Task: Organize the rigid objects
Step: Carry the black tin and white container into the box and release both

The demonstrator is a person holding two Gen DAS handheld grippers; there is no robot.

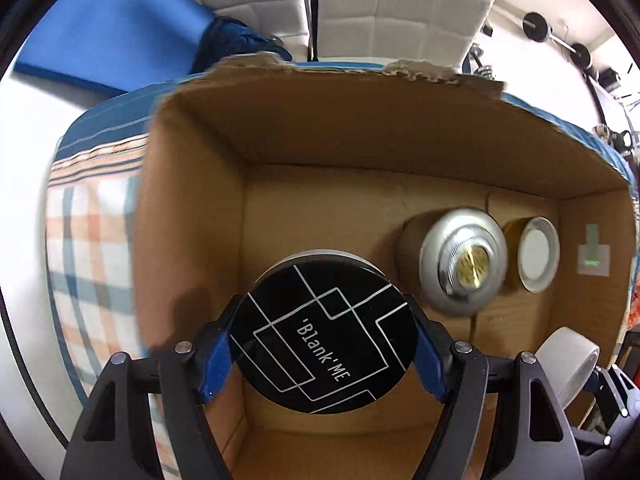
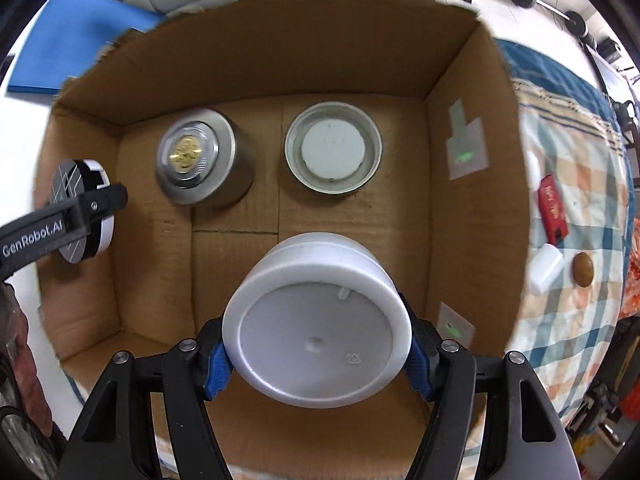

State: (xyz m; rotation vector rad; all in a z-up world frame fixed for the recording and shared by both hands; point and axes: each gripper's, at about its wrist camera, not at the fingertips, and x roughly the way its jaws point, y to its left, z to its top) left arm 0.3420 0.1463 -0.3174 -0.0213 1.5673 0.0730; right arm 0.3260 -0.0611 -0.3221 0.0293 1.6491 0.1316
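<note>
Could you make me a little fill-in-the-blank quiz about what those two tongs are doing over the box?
1. The left tongs grip a round black tin printed with the words ____.
2. The right tongs hold a round tub coloured ____.
3. Both hang over an open box made of ____.
4. On the box floor stand ____ round containers.

Missing words: Blank ME; white; cardboard; two

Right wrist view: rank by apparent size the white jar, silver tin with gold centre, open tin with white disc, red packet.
1. white jar, held in the right gripper, so nearness inflates it
2-3. silver tin and open tin on the box floor, too alike to rank
4. red packet, smallest
</note>
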